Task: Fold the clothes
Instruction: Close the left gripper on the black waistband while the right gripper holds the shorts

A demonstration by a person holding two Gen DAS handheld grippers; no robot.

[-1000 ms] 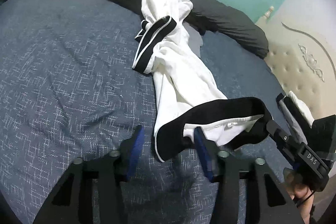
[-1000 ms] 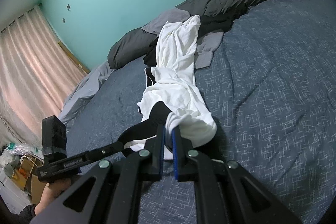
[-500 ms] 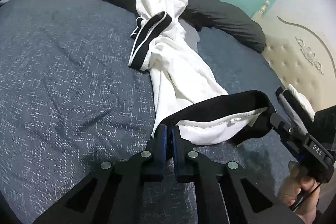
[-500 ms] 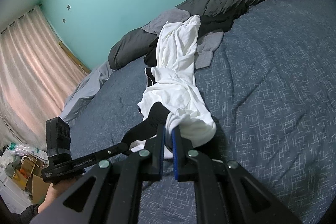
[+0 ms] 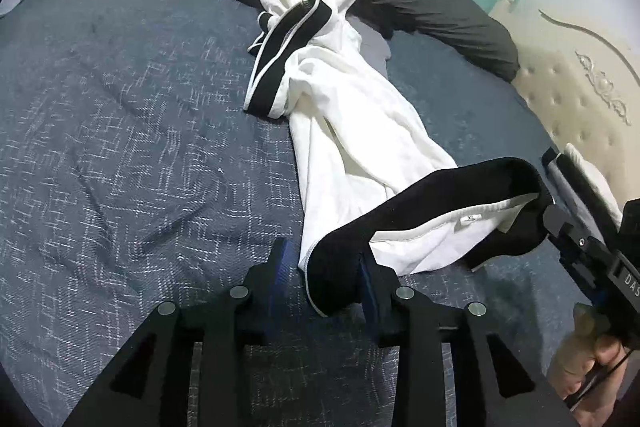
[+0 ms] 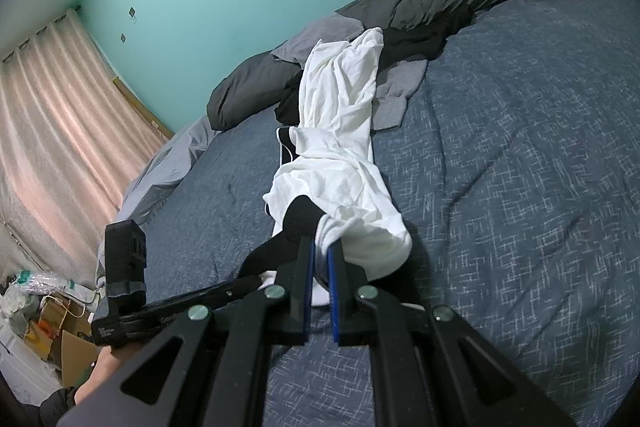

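A white garment [image 5: 352, 115] with black bands lies stretched in a long bunch on the bed. Its near black band [image 5: 440, 195] spans between my two grippers. One end of that band lies between the fingers of my left gripper [image 5: 326, 253], whose jaws are opening; the left pad stands clear of the cloth. My right gripper [image 6: 320, 245] is shut on the band's other end together with bunched white cloth, holding it just above the cover. In the left wrist view the right gripper [image 5: 560, 223] shows at the right edge.
The bed has a blue-grey patterned cover [image 5: 120, 147]. A dark grey duvet [image 5: 440, 15] and other dark clothes [image 6: 416, 43] lie along the far side. A cream headboard [image 5: 580, 87] stands at the right. Curtains [image 6: 60, 107] and boxes [image 6: 48, 323] are beyond the bed.
The left gripper was open a second ago, closed on the black band's end half a second ago, and now its jaws stand apart again around the band. The right gripper has not moved.
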